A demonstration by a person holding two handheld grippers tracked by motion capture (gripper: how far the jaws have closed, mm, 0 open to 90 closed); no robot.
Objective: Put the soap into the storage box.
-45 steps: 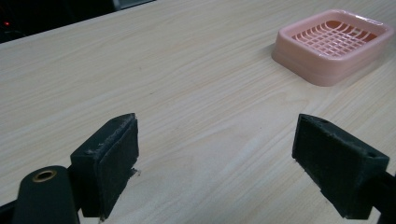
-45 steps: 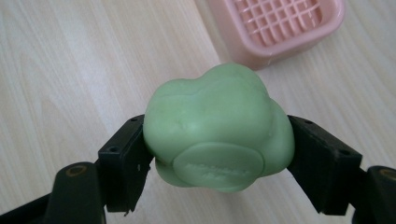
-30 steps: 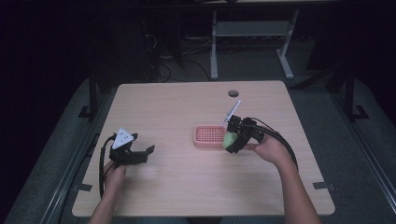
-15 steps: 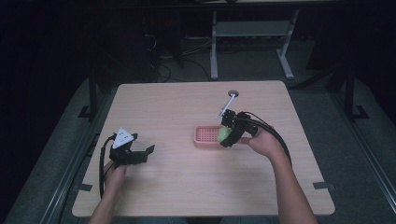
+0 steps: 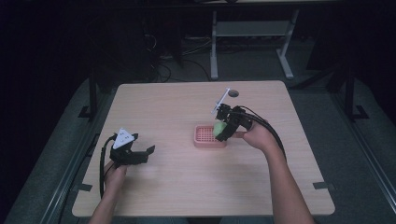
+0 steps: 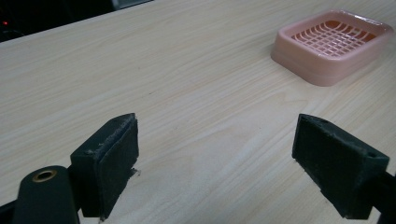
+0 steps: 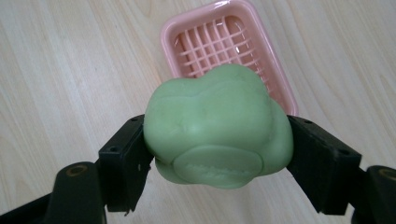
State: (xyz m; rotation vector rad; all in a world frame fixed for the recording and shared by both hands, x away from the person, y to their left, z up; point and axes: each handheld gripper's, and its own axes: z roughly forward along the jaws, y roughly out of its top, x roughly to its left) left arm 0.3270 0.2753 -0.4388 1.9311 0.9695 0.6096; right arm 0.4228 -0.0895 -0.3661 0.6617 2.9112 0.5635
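A: What do we have at the right gripper?

B: We see its two black jaws pressed against the sides of a lumpy green soap bar, which sits squeezed between them in the middle of the right gripper view. In the high view the soap bar shows just right of centre, over the right end of the pink soap dish.

A: Is it touching the dish?

B: We cannot tell. In the right gripper view the pink soap dish, with its slotted grid floor, lies behind the soap in the upper middle of the frame, partly covered by it.

A: And the left gripper?

B: We find it at the lower left of the high view, well apart from the dish, low over the wooden table. In the left gripper view its jaws stand wide apart with nothing between them but bare wood, and the dish sits at the upper right of that frame.

A: Anything else on the table?

B: A round dark cable hole near the far edge, at upper centre of the high view.
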